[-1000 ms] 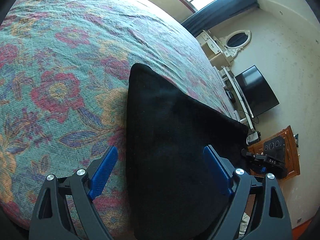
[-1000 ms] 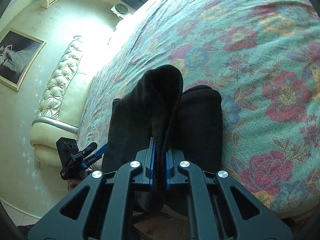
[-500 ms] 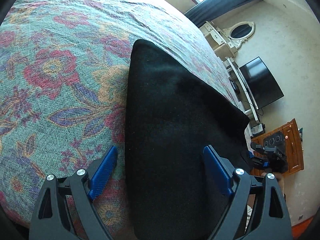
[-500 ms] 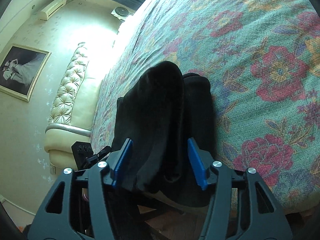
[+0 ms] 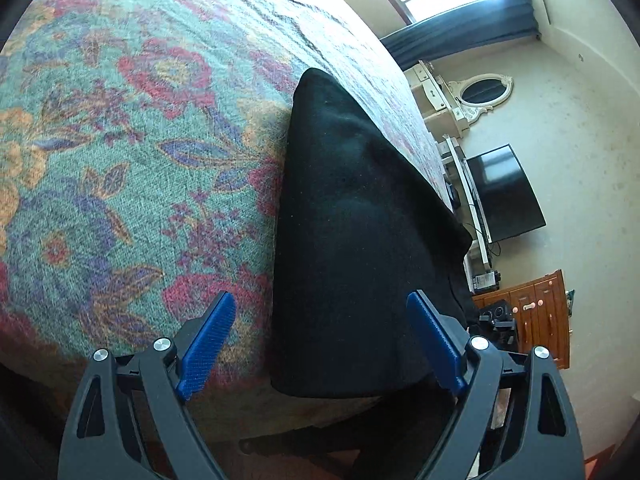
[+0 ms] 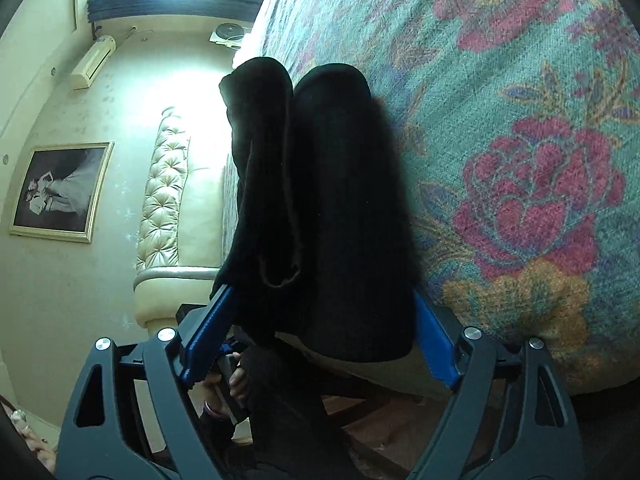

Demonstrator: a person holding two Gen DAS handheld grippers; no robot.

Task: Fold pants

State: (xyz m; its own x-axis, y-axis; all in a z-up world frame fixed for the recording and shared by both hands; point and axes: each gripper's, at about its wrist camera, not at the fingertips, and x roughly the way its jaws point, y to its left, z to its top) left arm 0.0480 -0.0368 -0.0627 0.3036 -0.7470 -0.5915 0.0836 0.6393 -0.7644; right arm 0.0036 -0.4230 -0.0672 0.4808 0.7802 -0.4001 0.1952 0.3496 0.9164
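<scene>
The black pants [image 5: 360, 232] lie folded in a thick stack at the near edge of the bed with the floral cover [image 5: 120, 160]. My left gripper [image 5: 324, 344] is open and empty, its blue pads just in front of the stack's near end. In the right wrist view the pants [image 6: 320, 200] show two rolled folds side by side on the bed cover [image 6: 520, 160]. My right gripper [image 6: 320, 340] is open wide, its pads on either side of the stack's near end, holding nothing.
The bed edge runs just under both grippers. To the right in the left view stand a wall TV [image 5: 504, 192], a white dresser with an oval mirror [image 5: 480, 92] and a wooden cabinet [image 5: 536, 312]. A tufted cream headboard [image 6: 164, 188] and framed picture [image 6: 60, 192] are left in the right view.
My right gripper was shut on a fold of the pants, then opened and let it drop onto the stack. Both grippers have drawn back toward the bed's edge.
</scene>
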